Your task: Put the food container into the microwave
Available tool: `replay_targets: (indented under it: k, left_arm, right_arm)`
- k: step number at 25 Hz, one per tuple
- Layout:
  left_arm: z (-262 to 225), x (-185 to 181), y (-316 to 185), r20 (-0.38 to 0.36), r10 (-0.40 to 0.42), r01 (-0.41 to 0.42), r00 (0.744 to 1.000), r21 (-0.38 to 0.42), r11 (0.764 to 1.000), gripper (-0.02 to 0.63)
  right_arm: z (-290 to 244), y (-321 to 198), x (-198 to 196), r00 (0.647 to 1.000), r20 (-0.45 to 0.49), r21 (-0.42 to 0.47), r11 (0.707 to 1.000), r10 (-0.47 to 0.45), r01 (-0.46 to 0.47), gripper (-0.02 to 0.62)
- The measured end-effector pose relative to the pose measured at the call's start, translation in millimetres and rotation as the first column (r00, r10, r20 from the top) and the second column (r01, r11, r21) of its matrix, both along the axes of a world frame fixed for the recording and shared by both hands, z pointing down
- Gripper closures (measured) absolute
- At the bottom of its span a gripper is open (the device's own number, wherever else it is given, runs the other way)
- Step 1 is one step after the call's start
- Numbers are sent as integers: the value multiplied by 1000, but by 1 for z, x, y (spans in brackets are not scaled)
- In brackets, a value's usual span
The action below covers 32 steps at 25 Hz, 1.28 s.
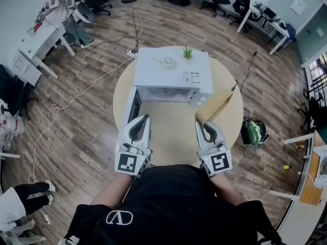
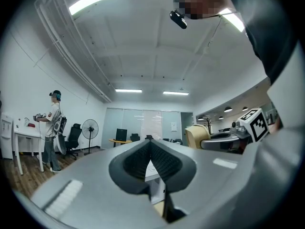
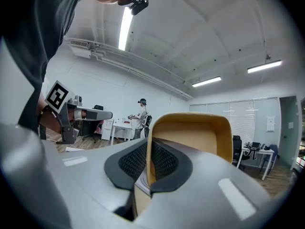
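A white microwave (image 1: pixel 171 70) stands on the round beige table (image 1: pixel 168 137), its door (image 1: pixel 131 107) swung open to the left. My right gripper (image 1: pixel 201 124) is shut on the wall of a tan food container (image 1: pixel 218 105), held tilted just in front of the microwave's right side. In the right gripper view the container (image 3: pixel 190 132) rises beyond the gripper (image 3: pixel 148 162), its rim pinched between the pads. My left gripper (image 1: pixel 143 118) is shut and holds nothing, hovering near the open door. In the left gripper view its jaws (image 2: pixel 150 146) meet, with the container (image 2: pixel 197 136) off to the right.
A small green plant (image 1: pixel 188 51) and a white dish (image 1: pixel 167 62) sit on the microwave top. Cables (image 1: pixel 87 88) run across the wood floor. A green object (image 1: pixel 253 132) lies right of the table. Desks and office chairs ring the room; a person (image 2: pixel 52 128) stands far left.
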<state>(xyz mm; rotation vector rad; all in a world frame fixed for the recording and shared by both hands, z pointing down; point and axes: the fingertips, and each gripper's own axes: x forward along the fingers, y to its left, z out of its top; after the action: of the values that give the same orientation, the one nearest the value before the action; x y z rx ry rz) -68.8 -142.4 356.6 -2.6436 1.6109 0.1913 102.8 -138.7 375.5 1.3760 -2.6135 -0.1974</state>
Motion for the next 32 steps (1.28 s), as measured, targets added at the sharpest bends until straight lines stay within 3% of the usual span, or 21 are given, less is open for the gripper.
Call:
replay_targets:
  k: [8, 19, 26, 32]
  left_arm:
    - [7, 5, -9, -8, -8, 8, 1000, -25, 1000, 606]
    - [37, 7, -6, -25, -16, 14, 1000, -78, 997, 606]
    - [77, 1, 10, -47, -24, 16, 999, -176, 984, 606]
    - [106, -8, 20, -67, -44, 27, 997, -249, 968, 606]
  right_arm:
    - [5, -11, 4, 1000, 0, 5, 1000, -26, 26, 580]
    - [31, -40, -17, 967, -224, -23, 993, -118, 116, 580]
    - [66, -56, -60, 887, -367, -62, 958, -281, 278, 581]
    - [111, -59, -99, 767, -487, -127, 903, -418, 411, 581]
